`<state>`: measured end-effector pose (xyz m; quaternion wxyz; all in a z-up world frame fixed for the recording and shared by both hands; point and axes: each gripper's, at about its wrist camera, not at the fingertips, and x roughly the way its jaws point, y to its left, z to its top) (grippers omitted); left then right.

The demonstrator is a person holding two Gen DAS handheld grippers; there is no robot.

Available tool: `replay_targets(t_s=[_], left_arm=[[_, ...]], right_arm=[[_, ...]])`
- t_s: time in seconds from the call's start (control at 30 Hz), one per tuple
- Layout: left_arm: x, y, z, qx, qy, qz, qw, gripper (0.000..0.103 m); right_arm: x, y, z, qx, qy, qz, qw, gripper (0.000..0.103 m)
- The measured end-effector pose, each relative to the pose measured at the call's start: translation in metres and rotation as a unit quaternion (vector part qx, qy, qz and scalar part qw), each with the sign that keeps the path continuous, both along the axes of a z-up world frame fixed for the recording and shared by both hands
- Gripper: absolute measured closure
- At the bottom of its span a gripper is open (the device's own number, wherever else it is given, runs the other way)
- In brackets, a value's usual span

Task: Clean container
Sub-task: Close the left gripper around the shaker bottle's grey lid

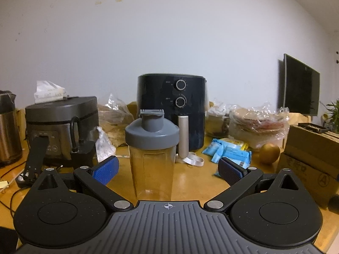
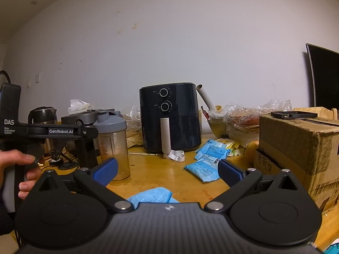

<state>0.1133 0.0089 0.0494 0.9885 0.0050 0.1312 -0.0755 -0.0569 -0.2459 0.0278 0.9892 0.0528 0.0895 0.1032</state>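
The right gripper (image 2: 167, 172) is wide open above the blue cloth (image 2: 151, 194) — probably to pick it for wiping. The left gripper (image 1: 168, 170), also wide, faces the shaker bottle (image 1: 152, 154), upright on the table (image 1: 190, 182) before the air fryer (image 1: 171, 105) — ready to hold it steady.

A yellowish wooden worktop (image 2: 186, 182) is crowded: a shaker bottle (image 1: 151, 154) near the middle, an air fryer (image 1: 171, 110) behind, blue packets (image 1: 228, 151) and a cardboard box (image 2: 296, 152) right, a blue cloth (image 2: 151, 194) nearest.
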Motion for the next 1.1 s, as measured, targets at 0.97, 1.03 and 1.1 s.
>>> replay_targets(t_s=[0.97, 1.03, 1.1], left_arm=[[0.054, 0.014, -0.026, -0.035, -0.006, -0.016, 0.9992, 0.0], [0.054, 0.016, -0.029, -0.042, -0.026, -0.013, 0.9987, 0.0], [0.055, 0.016, -0.029, -0.036, -0.035, -0.012, 0.9986, 0.0]], right_arm=[[0.001, -0.005, -0.002, 0.007, 0.005, 0.006, 1.0, 0.0], [0.002, -0.006, -0.003, 0.007, 0.007, 0.007, 1.0, 0.0], [0.003, -0.006, -0.004, 0.007, 0.008, 0.007, 1.0, 0.0]])
